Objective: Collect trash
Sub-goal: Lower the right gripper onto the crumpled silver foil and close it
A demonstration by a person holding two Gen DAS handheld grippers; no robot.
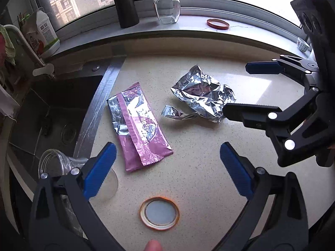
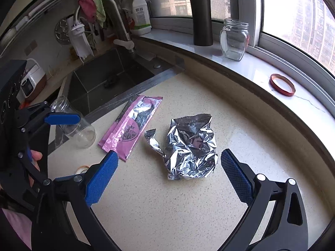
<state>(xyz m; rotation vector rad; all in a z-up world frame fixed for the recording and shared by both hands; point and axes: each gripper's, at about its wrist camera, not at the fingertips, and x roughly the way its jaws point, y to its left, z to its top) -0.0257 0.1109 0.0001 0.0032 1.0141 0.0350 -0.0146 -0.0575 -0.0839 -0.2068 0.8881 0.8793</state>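
Observation:
A pink snack wrapper (image 1: 139,127) lies flat on the speckled counter (image 1: 199,167), also in the right wrist view (image 2: 130,125). A crumpled silver foil bag (image 1: 205,94) lies to its right, with a small torn foil strip (image 1: 177,114) beside it; both show in the right wrist view (image 2: 191,146) (image 2: 152,141). My left gripper (image 1: 168,158) is open and empty, just short of the pink wrapper. My right gripper (image 2: 167,168) is open and empty, its fingers on either side of the foil bag's near edge; it shows in the left wrist view (image 1: 236,87).
A clear jar (image 2: 73,123) lies on its side by the sink (image 2: 104,81). A jar lid (image 1: 159,213) lies on the near counter. On the windowsill stand a dark flask (image 1: 124,2), an open glass jar (image 1: 167,7), a red lid ring (image 1: 217,23) and a detergent bottle (image 1: 45,33).

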